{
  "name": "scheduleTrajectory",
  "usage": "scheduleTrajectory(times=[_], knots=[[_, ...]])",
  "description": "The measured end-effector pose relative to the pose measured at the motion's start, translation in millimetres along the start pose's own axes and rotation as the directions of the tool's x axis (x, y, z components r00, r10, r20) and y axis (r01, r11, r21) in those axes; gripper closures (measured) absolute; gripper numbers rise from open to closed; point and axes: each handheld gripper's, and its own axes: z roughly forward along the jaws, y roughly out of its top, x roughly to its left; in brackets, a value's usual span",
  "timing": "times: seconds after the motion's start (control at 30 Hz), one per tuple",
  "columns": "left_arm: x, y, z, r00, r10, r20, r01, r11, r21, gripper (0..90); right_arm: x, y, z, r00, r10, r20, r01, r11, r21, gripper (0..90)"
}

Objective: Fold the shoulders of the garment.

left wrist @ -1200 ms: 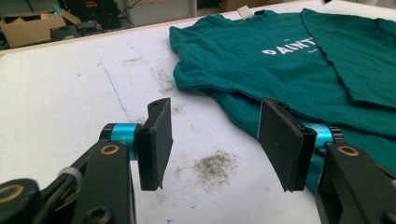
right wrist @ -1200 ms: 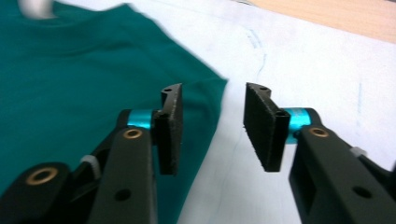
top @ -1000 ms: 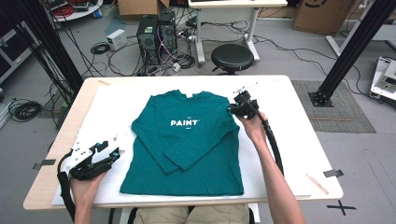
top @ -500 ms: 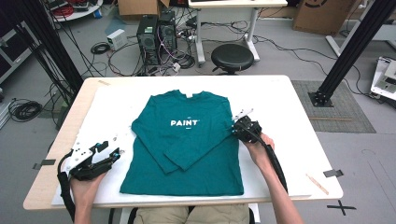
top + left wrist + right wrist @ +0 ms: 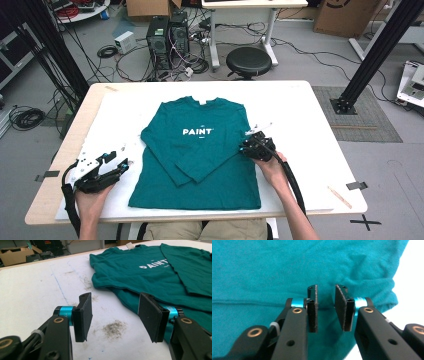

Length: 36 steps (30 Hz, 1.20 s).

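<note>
A teal long-sleeved cotton shirt (image 5: 200, 155) with the white word PAINT on its chest is lying face up in the middle of the white counter (image 5: 310, 125), collar away from the person, both sleeves folded in across the body. It is looking soft, light and limp: it is going to sag and drape from whatever point is lifted, and one pinched layer may be sliding off the layer beneath it. Seams and hems are giving the firmest hold, so the doubled fabric at the shirt's right side edge, or the bottom hem corners, are probably the best places to pinch.

The right tongs (image 5: 250, 145) are hovering low over that right edge of the shirt, just below the level of the lettering. Their jaws have just been opening and are standing a narrow gap apart (in the right gripper view (image 5: 325, 308) the pads are showing teal cloth behind them, none pinched between). The left tongs (image 5: 120, 164) are resting on bare counter just left of the shirt's lower left side, jaws wide apart and holding nothing, pointing toward the shirt (image 5: 113, 312).

Count: one shirt, two sleeves folded inward, two tongs, one counter.
</note>
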Motion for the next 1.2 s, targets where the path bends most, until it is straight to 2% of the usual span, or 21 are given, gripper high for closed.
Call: scheduleTrajectory(times=[0.03, 0.1, 0.23, 0.37, 0.5, 0.6, 0.63, 0.73, 0.87, 0.93, 1.2], knots=[[-0.3, -0.1, -0.1, 1.0000, 0.000, -0.001, 0.000, 1.0000, -0.001, 44.8, 0.8, -2.1, -1.9, 0.9995, -0.022, 0.024, 0.022, 1.000, 0.019, 75.9], [-0.2, -0.1, -0.3, 1.0000, 0.001, 0.001, -0.001, 1.0000, -0.002, 44.8, 2.2, -5.9, -5.4, 0.9986, -0.032, 0.041, 0.032, 0.999, 0.011, 73.1], [0.4, -0.1, -0.2, 1.0000, -0.005, 0.005, 0.005, 1.0000, -0.004, 44.7, 5.6, -18.0, -20.4, 0.9999, -0.001, 0.013, 0.003, 0.995, -0.100, 55.9], [0.3, 0.4, 0.3, 1.0000, -0.004, -0.005, 0.004, 1.0000, 0.004, 42.2, 9.6, -31.6, -37.1, 0.9995, 0.014, 0.029, -0.008, 0.978, -0.210, 31.9], [0.7, 0.9, 1.5, 0.9999, -0.010, -0.006, 0.010, 0.9999, 0.014, 38.4, 8.7, -44.8, -43.0, 0.9990, 0.040, 0.020, -0.034, 0.970, -0.241, 21.5], [0.0, 1.4, 2.1, 0.9999, -0.011, -0.005, 0.011, 0.9997, 0.024, 37.0, 5.9, -58.0, -48.3, 0.9977, 0.062, 0.027, -0.052, 0.960, -0.275, 21.5], [-0.2, 1.6, 2.1, 1.0000, -0.005, -0.007, 0.006, 0.9996, 0.027, 36.1, 3.5, -64.2, -51.0, 0.9972, 0.070, 0.025, -0.059, 0.950, -0.306, 21.5], [-0.5, 1.6, 1.9, 1.0000, -0.002, -0.006, 0.002, 0.9996, 0.027, 34.4, -0.3, -78.6, -59.7, 0.9948, 0.098, 0.029, -0.082, 0.931, -0.357, 21.5], [-0.5, 1.9, 1.2, 0.9999, -0.012, -0.002, 0.012, 0.9995, 0.028, 34.4, -3.5, -92.0, -68.3, 0.9925, 0.122, 0.010, -0.108, 0.911, -0.397, 21.6], [-2.7, 2.9, -0.7, 1.0000, -0.004, 0.002, 0.004, 0.9996, 0.027, 34.5, -3.5, -97.5, -72.1, 0.9907, 0.136, 0.003, -0.123, 0.908, -0.401, 21.6], [-5.4, 10.9, -13.1, 1.0000, 0.006, 0.007, -0.006, 0.9999, 0.011, 35.2, 0.9, -102.9, -80.7, 0.9912, 0.131, 0.020, -0.111, 0.906, -0.409, 21.7]])
